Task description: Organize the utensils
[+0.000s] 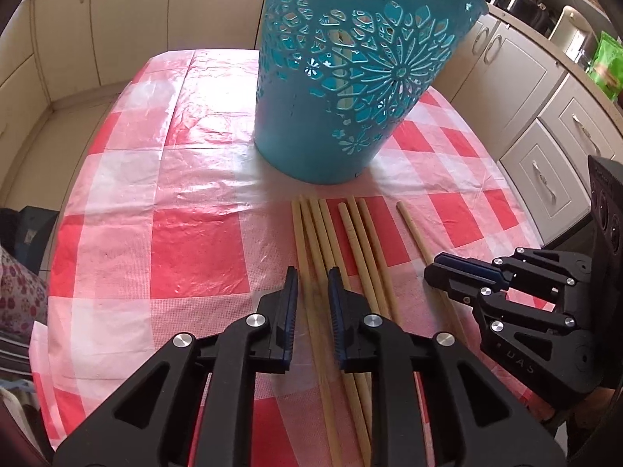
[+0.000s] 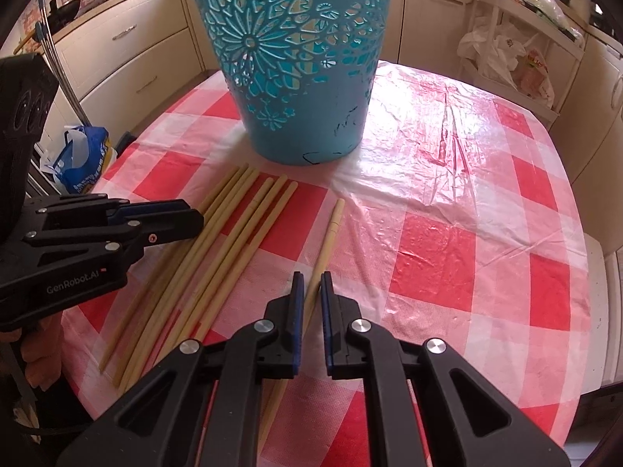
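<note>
Pale wooden chopsticks [image 1: 335, 249] lie side by side in a loose bundle on the red-and-white checked tablecloth [image 1: 187, 241], their far ends pointing toward the teal bucket [image 1: 350, 78]. They are long, plain and round-ended. One single chopstick [image 2: 325, 249] lies apart to the right of the bundle, roughly parallel to it.

The left gripper [image 1: 312, 311] reaches forward low over the bundle, its jaws parted, with one or two of the leftmost sticks showing in the gap between the blue-padded fingers [image 1: 290, 307]; whether the pads touch them cannot be told. The right gripper [image 2: 311, 307] is lined up along the single chopstick, its jaws narrowly parted with the stick running between them, not clamped as far as can be seen. Each gripper shows at the edge of the other's view, near one another.

The teal bucket stands upright on the cloth just beyond the sticks' far ends, its wall pierced with a flower pattern. Through the cut-outs a pale upright shape shows inside, too unclear to name.
</note>
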`<action>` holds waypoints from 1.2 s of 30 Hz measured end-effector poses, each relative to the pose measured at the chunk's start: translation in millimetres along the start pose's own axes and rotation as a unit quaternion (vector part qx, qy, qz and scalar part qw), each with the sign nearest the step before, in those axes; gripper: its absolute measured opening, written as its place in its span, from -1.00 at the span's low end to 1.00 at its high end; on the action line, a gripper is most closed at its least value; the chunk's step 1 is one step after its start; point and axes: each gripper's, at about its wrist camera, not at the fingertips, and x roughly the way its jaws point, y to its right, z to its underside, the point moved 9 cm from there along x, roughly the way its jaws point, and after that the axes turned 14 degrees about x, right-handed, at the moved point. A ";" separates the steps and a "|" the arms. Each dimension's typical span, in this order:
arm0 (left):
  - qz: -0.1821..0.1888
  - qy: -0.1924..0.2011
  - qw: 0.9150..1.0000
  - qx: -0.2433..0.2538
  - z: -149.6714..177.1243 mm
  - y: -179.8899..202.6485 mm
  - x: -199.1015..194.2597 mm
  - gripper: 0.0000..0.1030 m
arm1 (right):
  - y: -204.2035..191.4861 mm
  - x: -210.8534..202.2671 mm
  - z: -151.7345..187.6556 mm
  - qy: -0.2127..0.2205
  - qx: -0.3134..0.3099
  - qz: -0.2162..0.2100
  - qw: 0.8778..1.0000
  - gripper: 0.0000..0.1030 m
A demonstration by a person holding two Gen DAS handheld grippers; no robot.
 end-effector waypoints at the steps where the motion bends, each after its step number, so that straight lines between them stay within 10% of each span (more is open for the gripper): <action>1: -0.001 -0.001 1.000 0.004 -0.5 0.5 0.6 -0.70 | -0.9 0.3 0.0 0.001 -0.005 0.002 1.000 -0.82; 6: 0.017 0.006 1.000 -0.017 0.3 -6.8 -4.6 -1.00 | 1.2 -0.9 1.7 0.001 0.003 -0.007 1.000 -0.87; 22: -0.006 -0.004 1.000 -0.014 1.7 -12.5 -3.6 -0.61 | 0.7 0.6 -0.3 -0.002 0.002 -0.001 1.000 -0.87; 36: -0.080 -0.022 0.993 0.086 -1.1 3.8 2.0 -0.87 | -2.2 0.3 1.3 0.003 -0.016 0.008 1.000 -0.87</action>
